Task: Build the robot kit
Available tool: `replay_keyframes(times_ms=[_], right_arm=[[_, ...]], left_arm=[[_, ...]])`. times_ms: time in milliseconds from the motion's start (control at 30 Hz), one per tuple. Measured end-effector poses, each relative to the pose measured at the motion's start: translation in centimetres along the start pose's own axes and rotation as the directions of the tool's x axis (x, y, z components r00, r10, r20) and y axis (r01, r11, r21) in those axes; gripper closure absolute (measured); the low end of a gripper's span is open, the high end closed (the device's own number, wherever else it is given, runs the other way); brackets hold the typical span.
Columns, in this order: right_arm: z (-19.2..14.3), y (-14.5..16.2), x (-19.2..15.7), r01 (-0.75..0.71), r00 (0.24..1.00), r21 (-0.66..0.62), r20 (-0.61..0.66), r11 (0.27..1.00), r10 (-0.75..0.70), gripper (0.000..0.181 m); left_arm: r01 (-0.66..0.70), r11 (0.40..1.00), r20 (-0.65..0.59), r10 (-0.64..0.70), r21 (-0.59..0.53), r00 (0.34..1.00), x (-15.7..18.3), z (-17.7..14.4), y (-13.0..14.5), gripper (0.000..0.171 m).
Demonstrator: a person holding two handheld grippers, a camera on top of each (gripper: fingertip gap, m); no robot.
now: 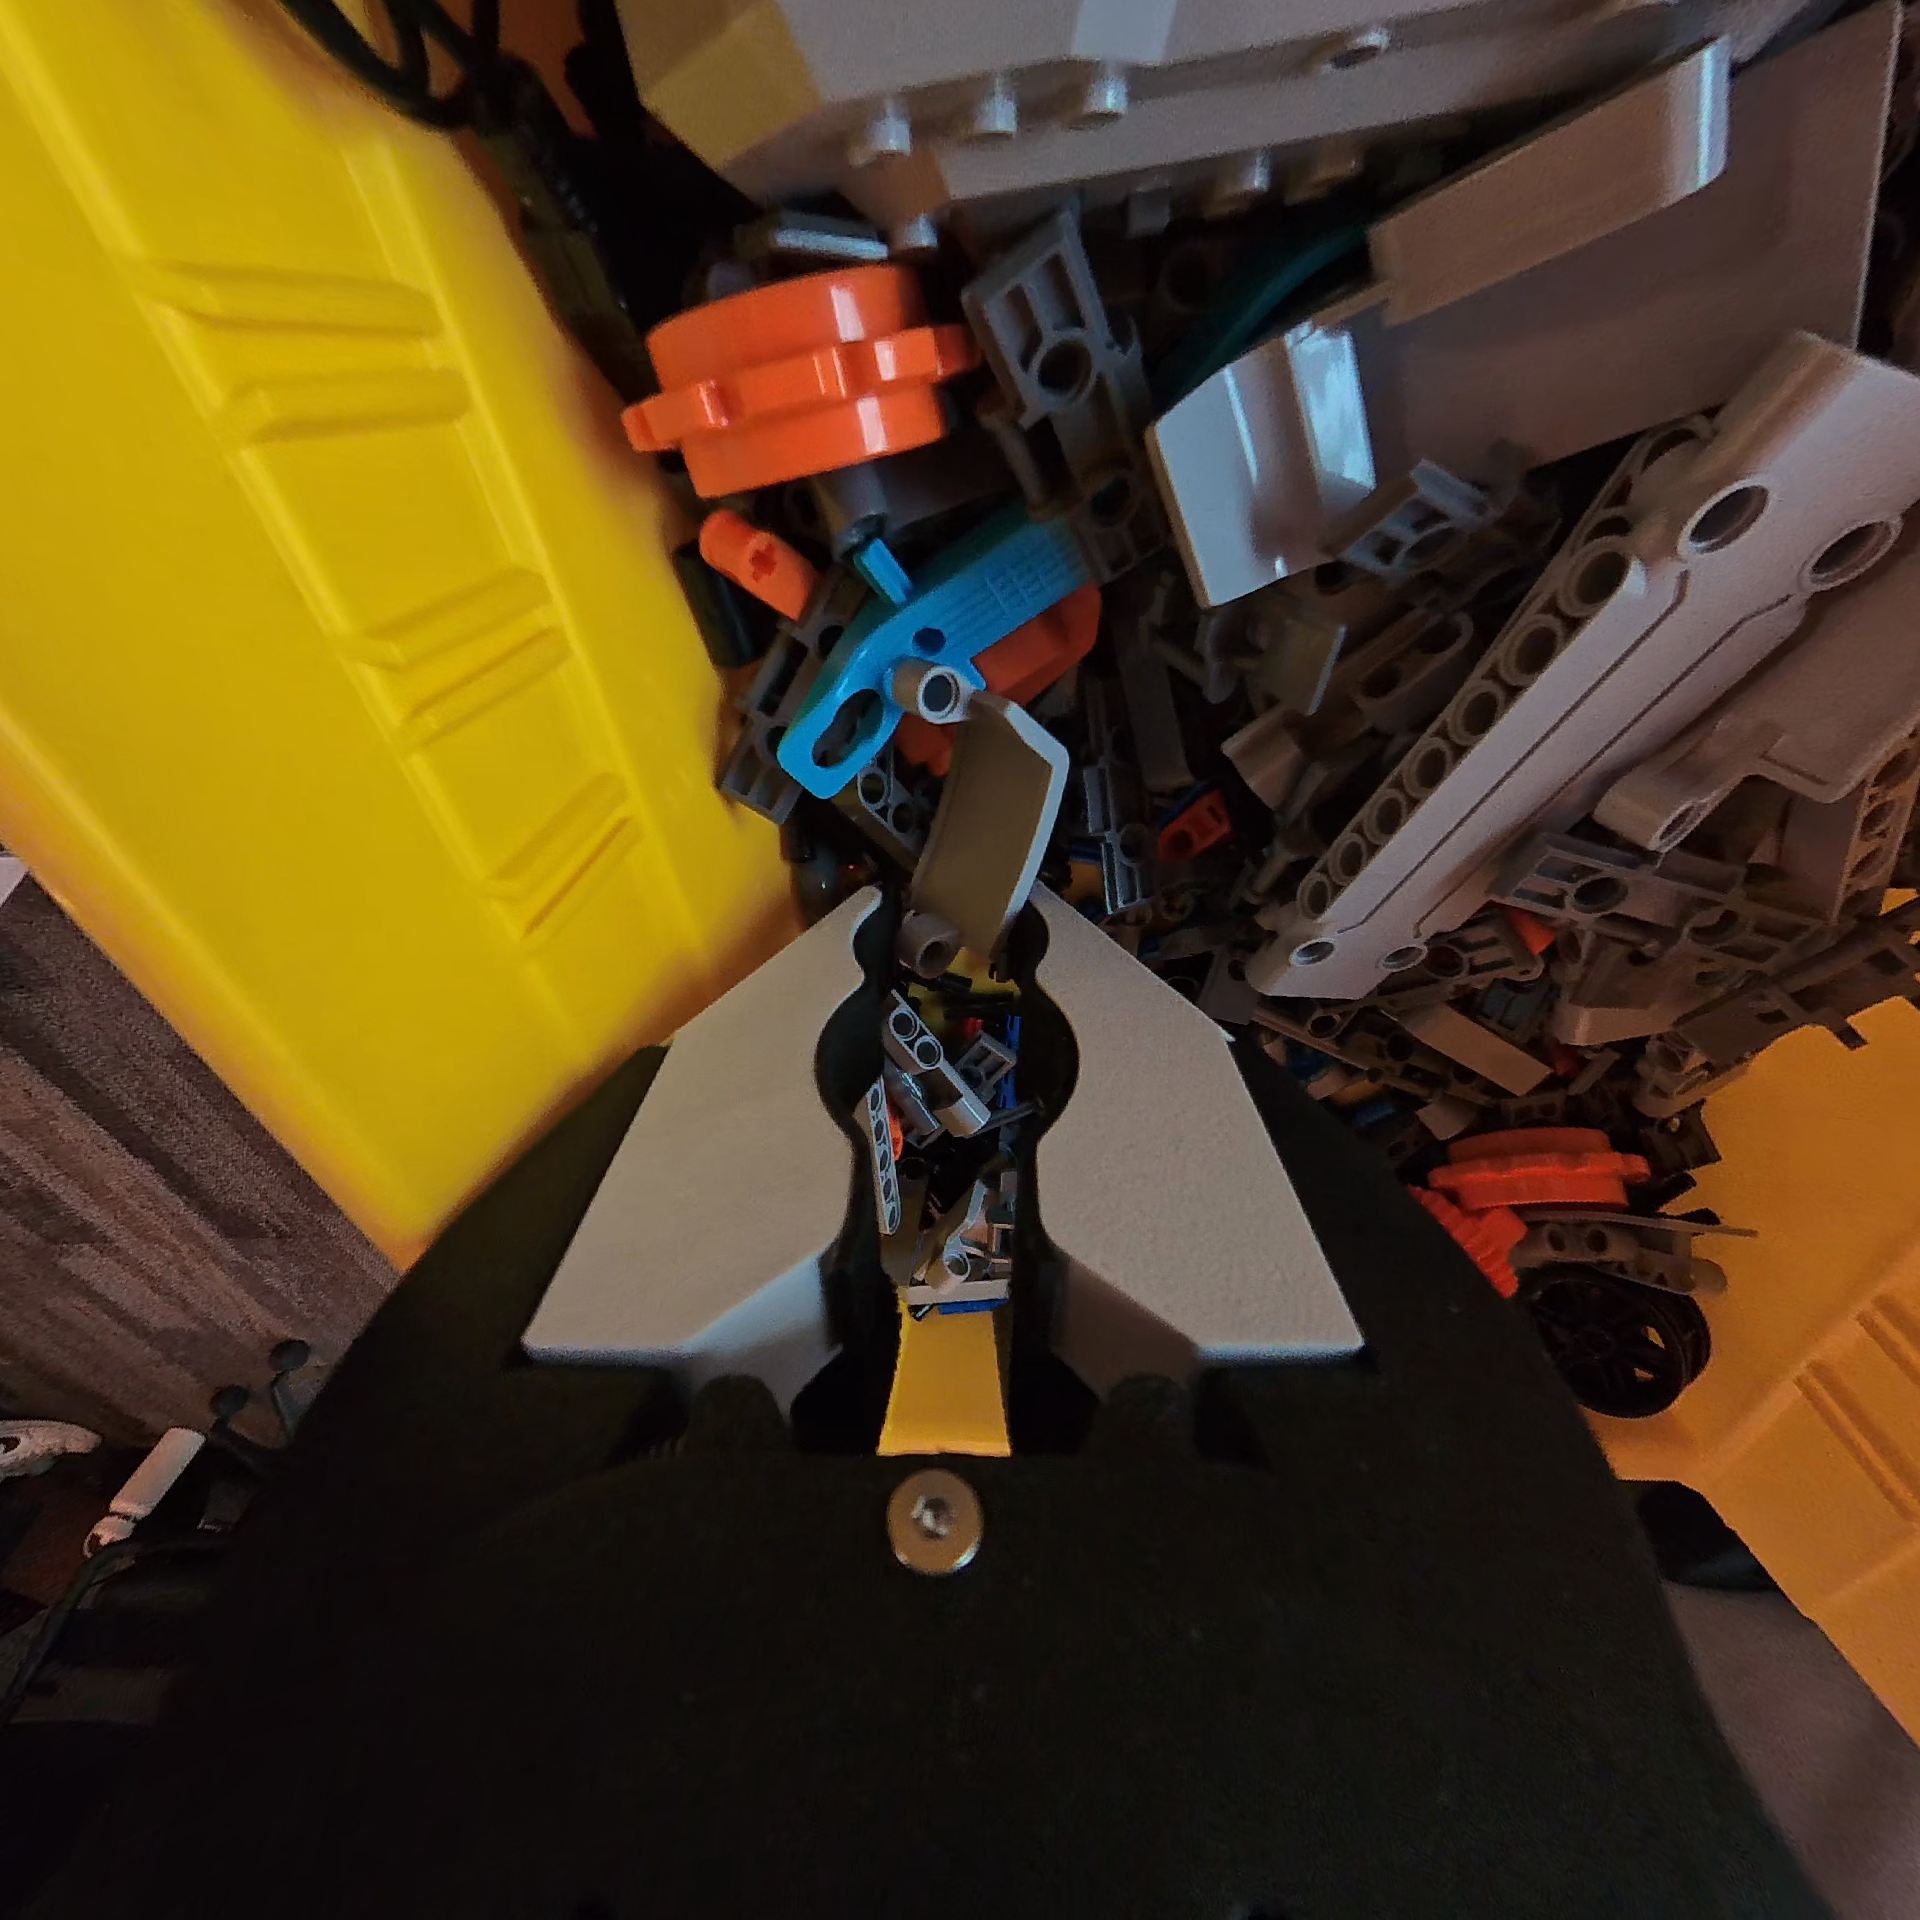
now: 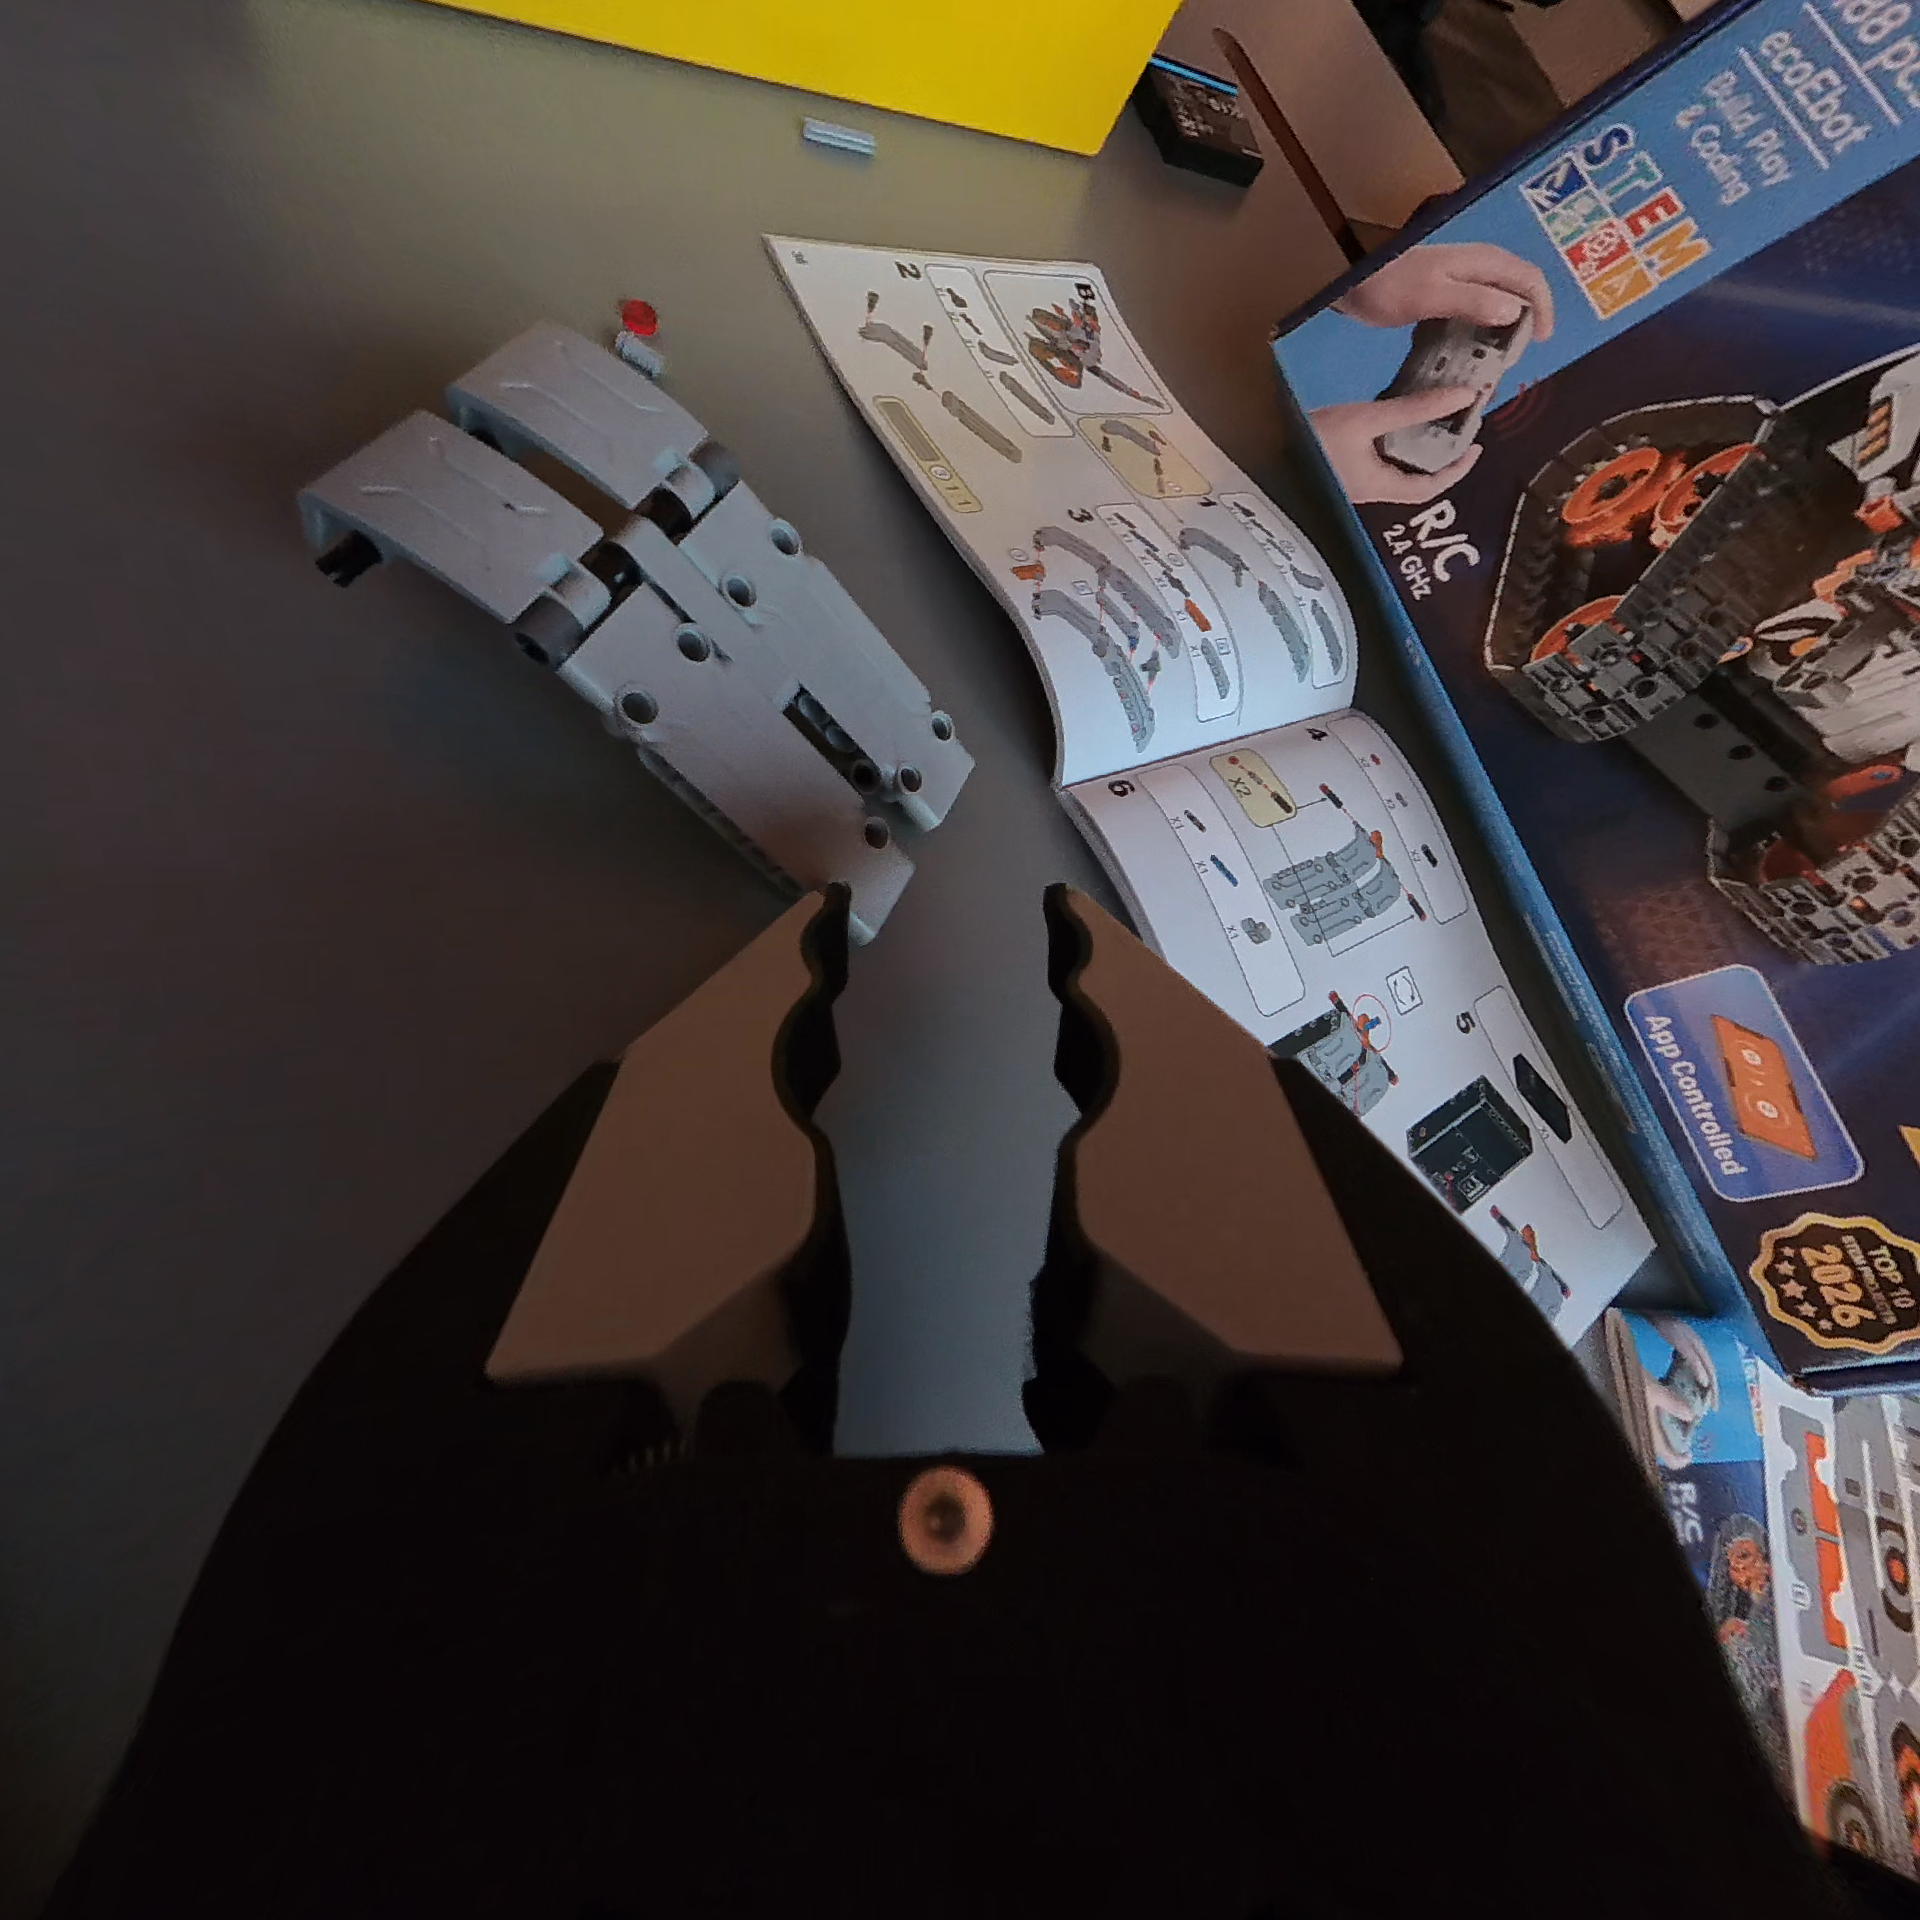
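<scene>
In the left wrist view my left gripper (image 1: 956, 914) is over a yellow bin (image 1: 343, 582) full of loose building pieces. Its jaws stand narrow, closed on the lower end of a curved grey panel piece (image 1: 992, 821) that sticks up past the tips. A blue lever piece (image 1: 925, 644) and an orange wheel hub (image 1: 800, 384) lie just beyond. In the right wrist view my right gripper (image 2: 943, 904) is open and empty over a grey table (image 2: 260, 935). Its left fingertip (image 2: 826, 914) is at the near end of a grey assembly of curved panels (image 2: 665, 623).
An open instruction booklet (image 2: 1195, 727) lies right of the assembly, with a blue product box (image 2: 1662, 623) beyond it and a second box (image 2: 1787, 1558) nearer. A small red stud (image 2: 636, 316) and a small grey pin (image 2: 837, 138) lie on the table. Large grey beams (image 1: 1538, 665) fill the bin's right side. The left gripper's tips are roughly 40 cm from the right gripper's. The orange wheel hub (image 1: 800, 384) lies some 9 cm from my left tips, 45 cm from my right tips.
</scene>
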State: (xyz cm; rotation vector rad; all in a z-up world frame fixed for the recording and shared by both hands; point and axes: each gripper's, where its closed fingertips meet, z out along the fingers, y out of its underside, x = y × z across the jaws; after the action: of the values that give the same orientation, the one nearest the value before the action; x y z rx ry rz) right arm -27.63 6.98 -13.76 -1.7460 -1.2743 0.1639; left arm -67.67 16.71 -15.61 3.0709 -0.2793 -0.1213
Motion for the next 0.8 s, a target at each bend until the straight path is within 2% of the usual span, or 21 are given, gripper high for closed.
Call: replay_keyframes(times_ms=[133, 333, 533, 633, 800], right_arm=[[0.0, 0.2, -0.4, 0.036, 0.999, -0.022, 0.002, 0.999, -0.035, 0.144], [0.0, 0.4, -0.3, 0.001, 1.000, -0.021, 0.012, 1.000, 0.000, 0.144], [0.1, 0.6, -0.5, 0.009, 1.000, -0.034, 0.018, 0.999, -0.008, 0.144], [0.1, 0.6, -0.4, 0.011, 1.000, -0.033, 0.015, 0.999, -0.011, 0.144], [0.5, 1.0, -0.7, 0.002, 1.000, -0.050, 0.031, 0.999, 0.000, 0.144]], left_arm=[[-0.001, 1.000, -0.010, 0.001, -0.002, 1.000, 0.1, 0.0, 0.0, 0.155], [-0.043, 0.999, -0.036, 0.042, -0.011, 0.998, 1.2, 0.0, 0.1, 0.165], [-0.089, 0.996, -0.037, 0.089, -0.019, 0.995, 2.0, 0.0, 0.1, 0.166], [-0.115, 0.993, -0.111, 0.112, -0.017, 0.987, 3.6, -0.1, 0.2, 0.167], [-0.153, 0.988, -0.090, 0.150, -0.025, 0.985, 3.9, -0.1, 0.4, 0.167]])
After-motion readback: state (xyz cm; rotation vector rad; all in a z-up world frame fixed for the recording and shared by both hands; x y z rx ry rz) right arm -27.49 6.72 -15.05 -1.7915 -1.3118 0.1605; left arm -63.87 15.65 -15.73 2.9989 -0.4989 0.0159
